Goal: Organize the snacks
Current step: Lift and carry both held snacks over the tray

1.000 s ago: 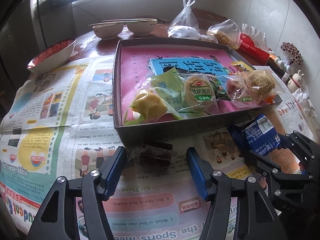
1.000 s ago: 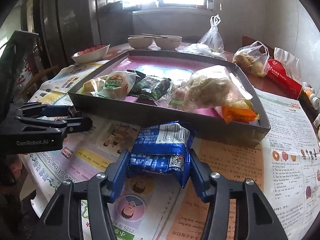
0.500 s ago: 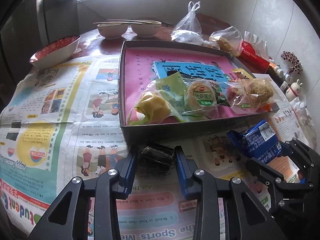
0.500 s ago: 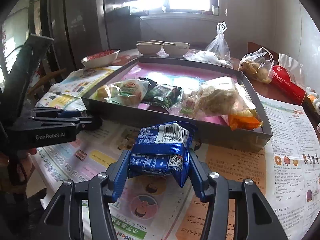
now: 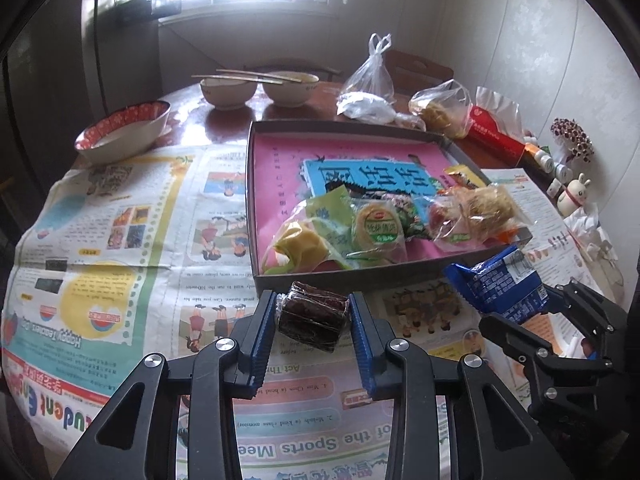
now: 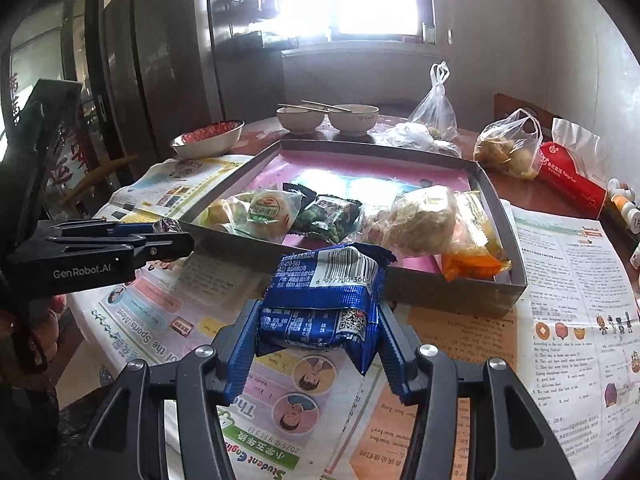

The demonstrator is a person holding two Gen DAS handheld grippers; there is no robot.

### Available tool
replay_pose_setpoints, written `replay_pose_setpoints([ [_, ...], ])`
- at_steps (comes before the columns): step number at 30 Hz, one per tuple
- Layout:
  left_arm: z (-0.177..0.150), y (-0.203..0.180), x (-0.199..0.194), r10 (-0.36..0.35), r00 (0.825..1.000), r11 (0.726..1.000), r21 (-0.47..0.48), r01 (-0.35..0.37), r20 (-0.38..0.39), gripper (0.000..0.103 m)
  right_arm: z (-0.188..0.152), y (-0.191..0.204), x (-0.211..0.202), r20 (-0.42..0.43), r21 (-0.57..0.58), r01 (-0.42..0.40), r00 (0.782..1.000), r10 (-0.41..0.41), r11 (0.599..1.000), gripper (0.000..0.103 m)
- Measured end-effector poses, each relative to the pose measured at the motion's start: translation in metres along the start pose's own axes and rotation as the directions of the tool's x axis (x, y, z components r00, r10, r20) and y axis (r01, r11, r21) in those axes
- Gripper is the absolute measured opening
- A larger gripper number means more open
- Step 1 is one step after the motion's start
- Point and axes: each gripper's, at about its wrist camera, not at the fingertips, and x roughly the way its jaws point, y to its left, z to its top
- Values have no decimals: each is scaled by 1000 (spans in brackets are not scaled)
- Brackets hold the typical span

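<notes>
My left gripper (image 5: 313, 316) is shut on a small dark brown wrapped snack (image 5: 312, 318), lifted just above the newspaper in front of the grey box tray (image 5: 344, 276). My right gripper (image 6: 318, 320) is shut on a blue snack packet (image 6: 324, 300) and holds it above the paper near the tray's front wall (image 6: 440, 290). That blue packet (image 5: 500, 286) and the right gripper (image 5: 536, 316) show at the right of the left wrist view. The left gripper (image 6: 164, 236) shows at the left of the right wrist view. Several wrapped snacks (image 5: 376, 228) lie along the tray's near side.
Newspaper (image 5: 120, 240) covers the round table. A red-rimmed bowl (image 5: 124, 132) and two white bowls with chopsticks (image 5: 256, 88) stand at the back. Plastic bags (image 5: 372, 88), a red pack (image 5: 496, 136), small bottles and a rabbit figure (image 5: 574, 196) line the right side.
The left gripper's jaws closed on the dark snack, which lay on the paper, and lifted it. The right gripper rose slightly with the blue packet still in it.
</notes>
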Motion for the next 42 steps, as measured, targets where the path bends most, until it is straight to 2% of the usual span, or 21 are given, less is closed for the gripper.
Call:
replay_pose_setpoints([
  [15, 11, -9, -11, -21, 999, 1000, 2, 21, 37, 37, 14, -2, -13, 45, 10, 6, 999, -6, 1000, 55],
  [26, 29, -11, 1, -42, 998, 999, -7, 43, 49, 37, 35, -13, -10, 78, 30, 20, 997, -22, 999, 55],
  [42, 40, -14, 24, -39, 999, 999, -6, 40, 37, 37, 47, -19, 8, 64, 38, 18, 998, -20, 999, 55],
])
